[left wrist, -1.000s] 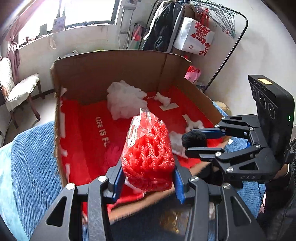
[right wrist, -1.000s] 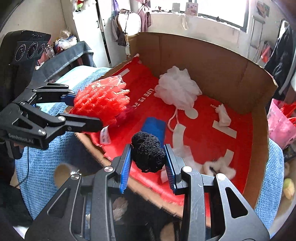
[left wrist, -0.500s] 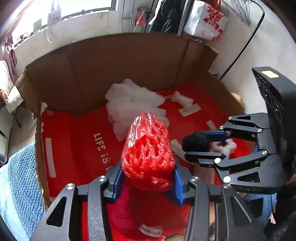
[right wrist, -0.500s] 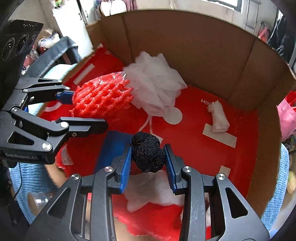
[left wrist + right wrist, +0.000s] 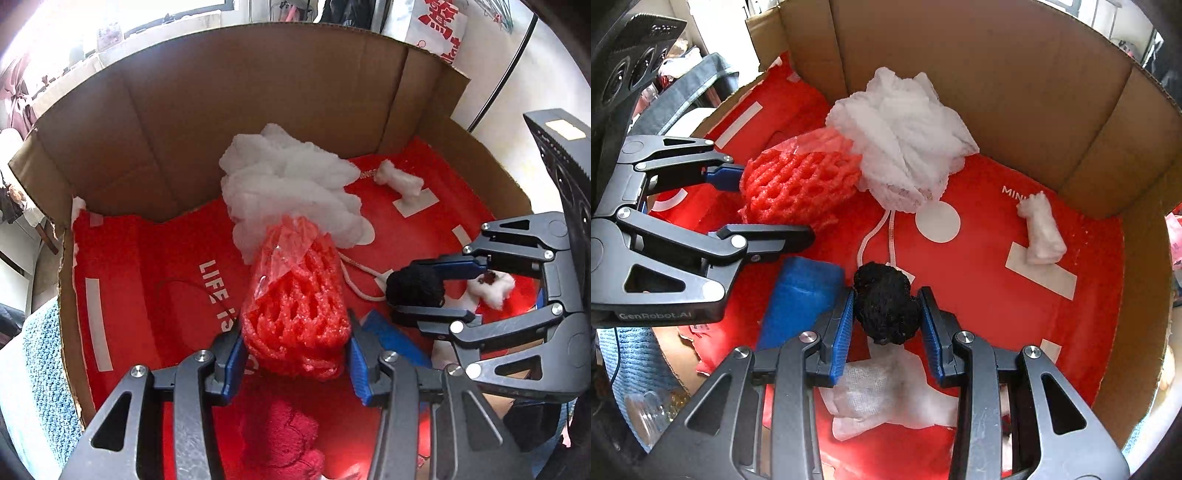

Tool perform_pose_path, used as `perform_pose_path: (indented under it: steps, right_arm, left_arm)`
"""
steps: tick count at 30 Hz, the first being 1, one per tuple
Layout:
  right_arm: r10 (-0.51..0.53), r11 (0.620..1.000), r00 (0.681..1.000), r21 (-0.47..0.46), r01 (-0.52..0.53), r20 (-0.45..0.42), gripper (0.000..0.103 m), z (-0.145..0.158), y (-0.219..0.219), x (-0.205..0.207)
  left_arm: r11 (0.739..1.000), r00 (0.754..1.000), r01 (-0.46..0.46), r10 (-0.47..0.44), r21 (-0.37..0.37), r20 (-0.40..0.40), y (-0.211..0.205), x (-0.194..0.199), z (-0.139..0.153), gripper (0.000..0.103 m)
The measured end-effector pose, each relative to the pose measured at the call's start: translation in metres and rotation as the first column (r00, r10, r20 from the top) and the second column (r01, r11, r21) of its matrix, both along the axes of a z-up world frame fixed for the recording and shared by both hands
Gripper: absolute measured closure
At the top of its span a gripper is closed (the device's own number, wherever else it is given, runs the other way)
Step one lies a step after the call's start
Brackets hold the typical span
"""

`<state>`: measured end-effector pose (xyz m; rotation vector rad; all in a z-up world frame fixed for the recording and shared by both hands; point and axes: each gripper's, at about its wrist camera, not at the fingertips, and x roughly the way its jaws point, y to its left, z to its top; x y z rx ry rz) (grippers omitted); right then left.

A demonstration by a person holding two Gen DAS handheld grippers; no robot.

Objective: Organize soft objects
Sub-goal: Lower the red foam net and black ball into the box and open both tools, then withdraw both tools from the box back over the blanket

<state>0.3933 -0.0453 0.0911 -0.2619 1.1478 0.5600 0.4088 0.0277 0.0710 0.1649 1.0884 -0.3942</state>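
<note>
My left gripper (image 5: 294,363) is shut on a red foam net bundle (image 5: 295,310) and holds it over the red floor of the cardboard box (image 5: 221,110). It also shows in the right wrist view (image 5: 798,184). My right gripper (image 5: 886,328) is shut on a black fuzzy ball (image 5: 886,302), also seen in the left wrist view (image 5: 415,286), inside the box. A white mesh puff (image 5: 901,136) lies at the back of the box, just beyond the red bundle.
In the box lie a blue sponge block (image 5: 801,295), a white cloth (image 5: 886,391) under my right gripper, a small white roll (image 5: 1041,229) at the right, and a red fluffy cloth (image 5: 280,439) near the front. The box sits on a blue blanket (image 5: 44,369).
Both grippers have moved forward from the box's front edge to well inside it, each still holding its object. The white puff is now much closer.
</note>
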Motion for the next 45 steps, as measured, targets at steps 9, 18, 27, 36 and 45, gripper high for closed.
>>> perform_pose_path:
  steps: [9,18,27,36,45]
  right_arm:
    - [-0.021,1.000,1.000,-0.007,0.020,-0.011,0.045,-0.001,0.005,0.005]
    - [-0.024,1.000,1.000,-0.009,0.024,0.001,0.045,0.000,0.005,0.003]
    - [-0.049,0.999,0.998,0.017,0.049,0.031,0.044,0.014,-0.013,-0.007]
    - [-0.091,0.994,0.990,0.075,0.083,0.107,0.034,0.054,-0.037,-0.036]
    - [-0.133,0.986,0.970,0.127,0.108,0.203,0.026,0.095,-0.063,-0.088]
  left_arm:
    - [1.000,1.000,-0.006,0.006,0.009,0.000,-0.005,0.002,-0.005,0.050]
    - [1.000,0.999,-0.017,0.017,0.014,0.027,-0.005,-0.001,0.002,0.033]
    - [0.999,0.997,-0.037,0.037,-0.011,0.071,0.002,-0.016,0.021,0.024]
    - [0.997,0.981,-0.064,0.071,-0.046,0.178,0.010,-0.062,0.063,0.011]
    - [0.991,0.951,-0.103,0.125,-0.089,0.282,0.020,-0.122,0.095,0.005]
